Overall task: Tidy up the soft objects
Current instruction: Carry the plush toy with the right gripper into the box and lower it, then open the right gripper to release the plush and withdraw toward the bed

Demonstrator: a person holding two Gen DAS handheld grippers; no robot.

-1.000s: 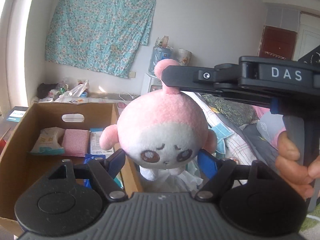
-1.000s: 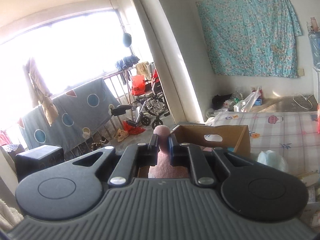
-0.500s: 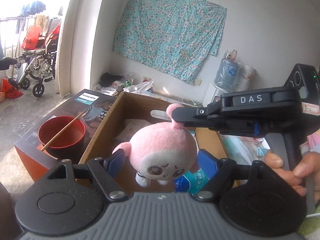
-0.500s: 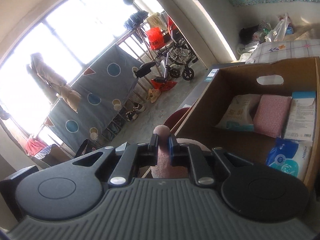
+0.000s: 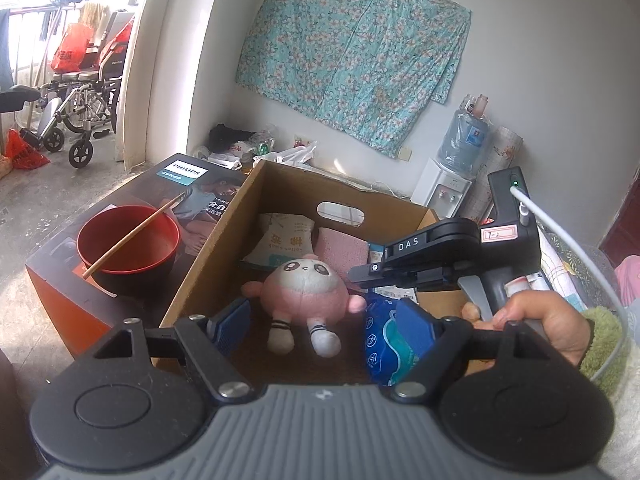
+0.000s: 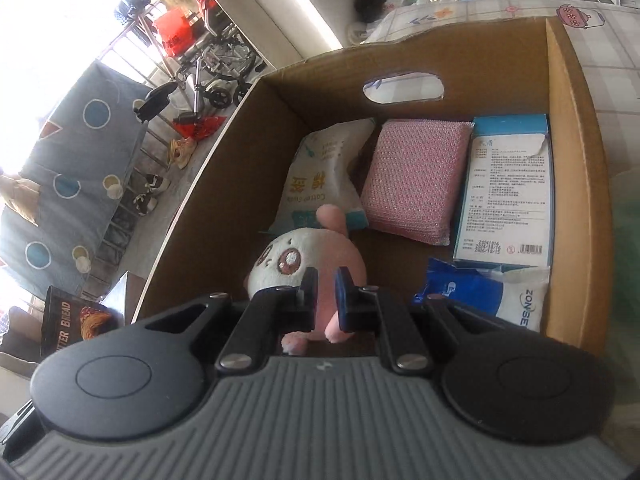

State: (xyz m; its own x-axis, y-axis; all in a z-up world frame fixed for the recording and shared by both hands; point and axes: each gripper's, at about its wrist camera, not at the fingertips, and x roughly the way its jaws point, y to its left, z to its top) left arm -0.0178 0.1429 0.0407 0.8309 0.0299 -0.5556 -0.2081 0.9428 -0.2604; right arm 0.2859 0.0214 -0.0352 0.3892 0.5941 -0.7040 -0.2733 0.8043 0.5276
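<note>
A pink and white plush toy (image 5: 306,292) (image 6: 280,260) lies face up inside the open cardboard box (image 5: 208,248) (image 6: 224,168), resting on the box floor. My right gripper (image 5: 358,278) (image 6: 326,292) reaches in from the right and is shut on a pink limb at the toy's side. My left gripper (image 5: 322,318) stands open just in front, with its blue pads on either side of the toy's legs and not touching them. A hand (image 5: 532,320) holds the right gripper's handle.
In the box lie a cotton swab bag (image 6: 320,176), a pink sponge (image 6: 416,176), a blue-white carton (image 6: 508,188) and a blue packet (image 5: 384,340). Left of the box, a red bowl (image 5: 128,244) with chopsticks stands on a Philips carton (image 5: 80,280). A wheelchair (image 5: 80,120) stands beyond.
The plush toy hung in the air from my right gripper; it has come down into the box and now lies on the box floor. Both grippers swung over the box.
</note>
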